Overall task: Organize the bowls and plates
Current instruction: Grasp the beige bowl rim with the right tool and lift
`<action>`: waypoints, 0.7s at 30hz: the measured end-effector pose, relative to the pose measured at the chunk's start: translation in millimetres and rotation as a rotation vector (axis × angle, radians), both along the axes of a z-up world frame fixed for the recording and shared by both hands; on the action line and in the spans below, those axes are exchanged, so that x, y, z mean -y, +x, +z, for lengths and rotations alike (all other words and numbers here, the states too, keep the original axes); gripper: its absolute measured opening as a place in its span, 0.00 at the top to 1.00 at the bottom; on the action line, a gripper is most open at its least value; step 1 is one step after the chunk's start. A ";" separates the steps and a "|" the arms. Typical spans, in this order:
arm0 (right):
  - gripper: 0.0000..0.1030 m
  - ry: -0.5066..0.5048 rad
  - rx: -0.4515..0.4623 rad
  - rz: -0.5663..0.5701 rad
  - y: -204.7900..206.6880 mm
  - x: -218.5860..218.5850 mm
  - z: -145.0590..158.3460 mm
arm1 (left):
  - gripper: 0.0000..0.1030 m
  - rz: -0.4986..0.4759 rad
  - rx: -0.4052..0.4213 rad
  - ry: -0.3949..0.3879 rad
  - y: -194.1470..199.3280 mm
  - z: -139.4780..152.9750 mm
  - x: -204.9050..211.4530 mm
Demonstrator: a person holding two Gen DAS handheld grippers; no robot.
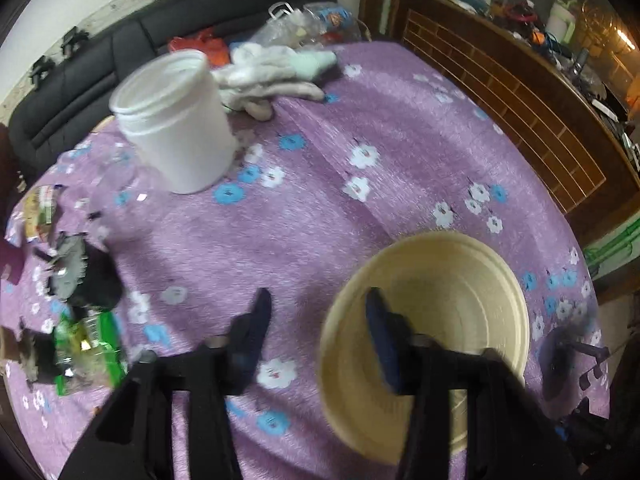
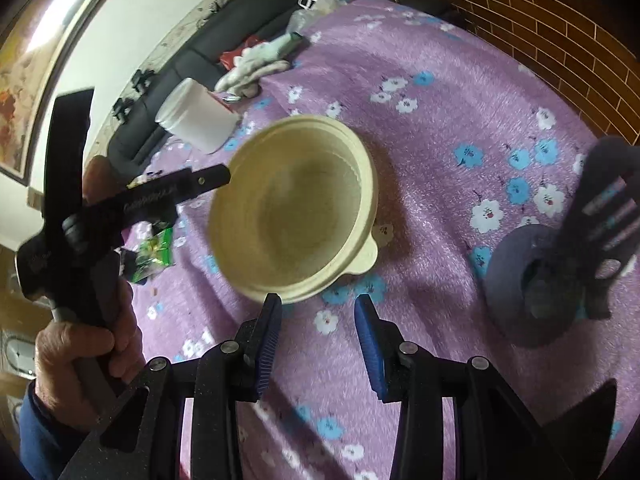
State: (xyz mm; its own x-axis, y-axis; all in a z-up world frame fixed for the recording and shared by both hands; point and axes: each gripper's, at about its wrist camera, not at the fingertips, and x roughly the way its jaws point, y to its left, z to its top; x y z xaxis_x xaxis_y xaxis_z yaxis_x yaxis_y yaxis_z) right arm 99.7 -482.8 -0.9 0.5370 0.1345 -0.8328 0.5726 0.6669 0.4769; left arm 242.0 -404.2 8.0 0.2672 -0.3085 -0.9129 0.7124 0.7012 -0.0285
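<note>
A cream bowl (image 1: 448, 304) (image 2: 296, 208) stands upright on the purple flowered tablecloth. My left gripper (image 1: 316, 308) is open; its right finger hangs over the bowl's near rim and its left finger is outside, to the left. In the right wrist view the left gripper (image 2: 216, 178) reaches toward the bowl's left rim. My right gripper (image 2: 318, 314) is open and empty, just in front of the bowl's near edge. A dark grey plate (image 2: 532, 280) with a dark slotted utensil (image 2: 608, 212) on it lies at the right.
A white plastic jar (image 1: 176, 120) (image 2: 196, 118) stands at the back left. White gloves (image 1: 272, 76) and bags lie at the far edge. Green wrappers (image 1: 88, 344) and dark clutter lie at the left. A wooden lattice cabinet (image 1: 520, 92) stands to the right.
</note>
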 end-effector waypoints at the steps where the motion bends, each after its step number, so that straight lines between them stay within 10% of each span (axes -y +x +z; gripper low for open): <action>1: 0.60 -0.002 -0.008 -0.005 3.1 0.7 -3.1 | 0.83 -0.006 -0.010 0.002 -1.7 -2.1 1.0; 8: 0.87 -0.141 -0.014 0.052 12.7 -4.7 3.7 | 0.90 -0.007 0.005 0.006 -25.8 5.9 -22.2; 21: 0.88 -0.144 0.047 0.210 -25.7 -50.5 31.3 | 0.90 0.079 -0.038 -0.025 -97.4 4.0 -103.2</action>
State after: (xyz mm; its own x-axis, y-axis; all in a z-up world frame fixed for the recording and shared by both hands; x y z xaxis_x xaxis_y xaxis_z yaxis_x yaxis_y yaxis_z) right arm 74.0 -432.3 30.4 0.5486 0.1291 -0.8261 0.3939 0.8316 0.3915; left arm 144.6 -301.0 12.0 0.2573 -0.3110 -0.9149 0.6528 0.7540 -0.0727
